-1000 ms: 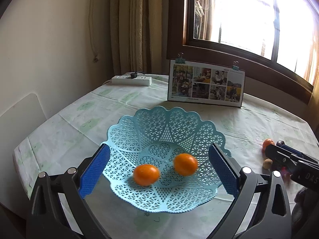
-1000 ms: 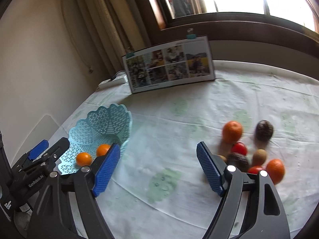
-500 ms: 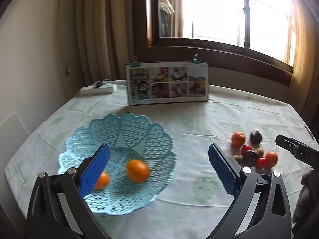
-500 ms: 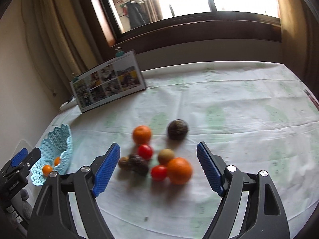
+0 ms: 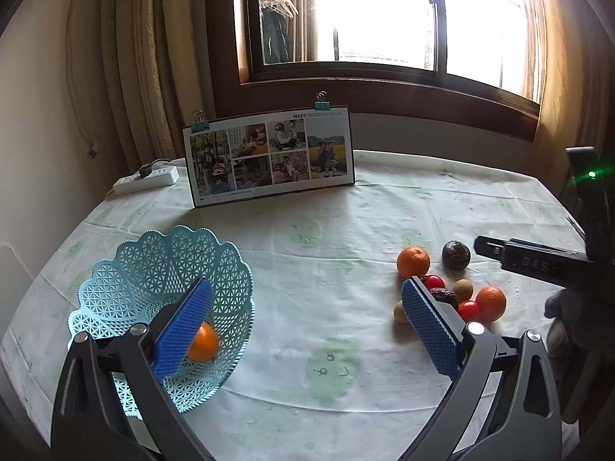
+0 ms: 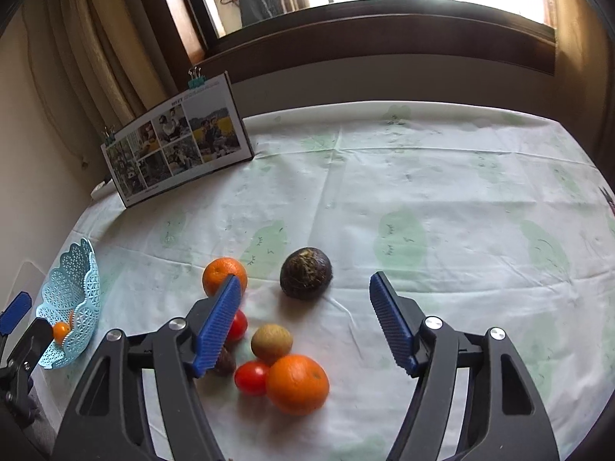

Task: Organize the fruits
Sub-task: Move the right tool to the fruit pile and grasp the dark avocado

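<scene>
right claw [image 6: 305,315] – jaws apart, empty, above the fruit cluster [image 6: 269,349] on the desk [image 6: 423,192] | left claw [image 5: 305,326] – jaws apart, empty, beside basket [image 5: 153,269]

Your bench [image 5: 326,238], cloth-covered, carries a blue basket [image 5: 127,292]; right of the basket sits the loose fruit cluster [image 6: 276,330], behind it a photo board [image 5: 269,153] and power strip [image 5: 146,179].

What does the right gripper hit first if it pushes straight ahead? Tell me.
Probably the dark round fruit, which lies just ahead of the open right gripper, between its fingers. Depth is unclear; held high, it may pass over it onto bare tablecloth.
</scene>
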Demonstrator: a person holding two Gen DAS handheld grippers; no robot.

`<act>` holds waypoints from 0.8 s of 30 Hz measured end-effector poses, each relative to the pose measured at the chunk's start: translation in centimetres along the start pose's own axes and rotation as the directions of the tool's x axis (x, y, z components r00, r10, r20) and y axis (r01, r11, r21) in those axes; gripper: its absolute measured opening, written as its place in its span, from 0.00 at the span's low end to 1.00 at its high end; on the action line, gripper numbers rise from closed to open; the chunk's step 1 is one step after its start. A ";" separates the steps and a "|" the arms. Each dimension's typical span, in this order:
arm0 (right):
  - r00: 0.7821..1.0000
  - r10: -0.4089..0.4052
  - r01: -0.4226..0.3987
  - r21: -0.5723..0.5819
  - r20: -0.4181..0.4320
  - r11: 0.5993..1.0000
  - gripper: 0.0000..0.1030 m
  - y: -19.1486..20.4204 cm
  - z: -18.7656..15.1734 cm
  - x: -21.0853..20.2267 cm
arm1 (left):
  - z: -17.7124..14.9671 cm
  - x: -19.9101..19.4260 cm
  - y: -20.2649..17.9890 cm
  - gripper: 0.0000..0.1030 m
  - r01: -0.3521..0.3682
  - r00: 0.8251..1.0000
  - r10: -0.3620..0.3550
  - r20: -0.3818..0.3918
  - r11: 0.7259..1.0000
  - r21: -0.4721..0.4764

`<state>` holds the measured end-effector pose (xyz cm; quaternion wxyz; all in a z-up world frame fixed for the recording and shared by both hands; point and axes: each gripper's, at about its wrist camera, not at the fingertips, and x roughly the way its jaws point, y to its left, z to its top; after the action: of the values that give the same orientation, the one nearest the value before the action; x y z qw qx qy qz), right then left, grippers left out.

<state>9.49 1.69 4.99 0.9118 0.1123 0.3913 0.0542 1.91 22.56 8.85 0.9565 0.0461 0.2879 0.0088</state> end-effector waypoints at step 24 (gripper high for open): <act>0.993 -0.038 0.033 -0.051 -0.115 0.998 0.40 0.2 0.7 5.2 | 1.2 4.4 -1.7 0.97 0.033 0.997 -0.031 -0.073 0.999 0.028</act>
<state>13.56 2.80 1.83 0.8908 0.0797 0.4441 0.0540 6.24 20.91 7.29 0.9446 0.0551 0.3234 -0.0091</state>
